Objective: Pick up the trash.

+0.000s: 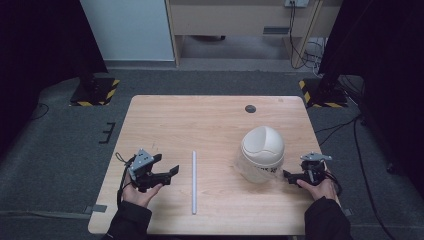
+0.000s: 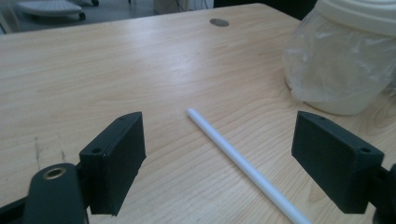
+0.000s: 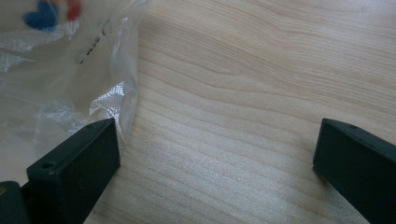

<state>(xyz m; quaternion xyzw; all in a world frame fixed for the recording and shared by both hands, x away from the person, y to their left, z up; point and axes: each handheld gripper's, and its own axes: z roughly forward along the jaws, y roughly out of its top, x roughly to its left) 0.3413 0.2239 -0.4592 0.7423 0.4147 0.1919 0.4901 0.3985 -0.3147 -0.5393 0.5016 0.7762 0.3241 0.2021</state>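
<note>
A thin white tube (image 1: 194, 182) lies flat on the wooden table (image 1: 210, 120), running front to back. A white container with a domed lid (image 1: 262, 152), wrapped in clear plastic, stands to its right. My left gripper (image 1: 166, 166) is open just left of the tube, which lies between its spread jaws in the left gripper view (image 2: 243, 163). My right gripper (image 1: 290, 176) is open at the container's right side. In the right gripper view its left jaw sits against the crinkled plastic wrap (image 3: 56, 74), with bare wood between the jaws. Neither gripper holds anything.
A small dark round grommet (image 1: 250, 108) sits in the table's far middle. Stand bases with yellow-black tape (image 1: 95, 90) rest on the grey floor beyond the far corners. Cables (image 1: 345, 125) trail on the floor at the right.
</note>
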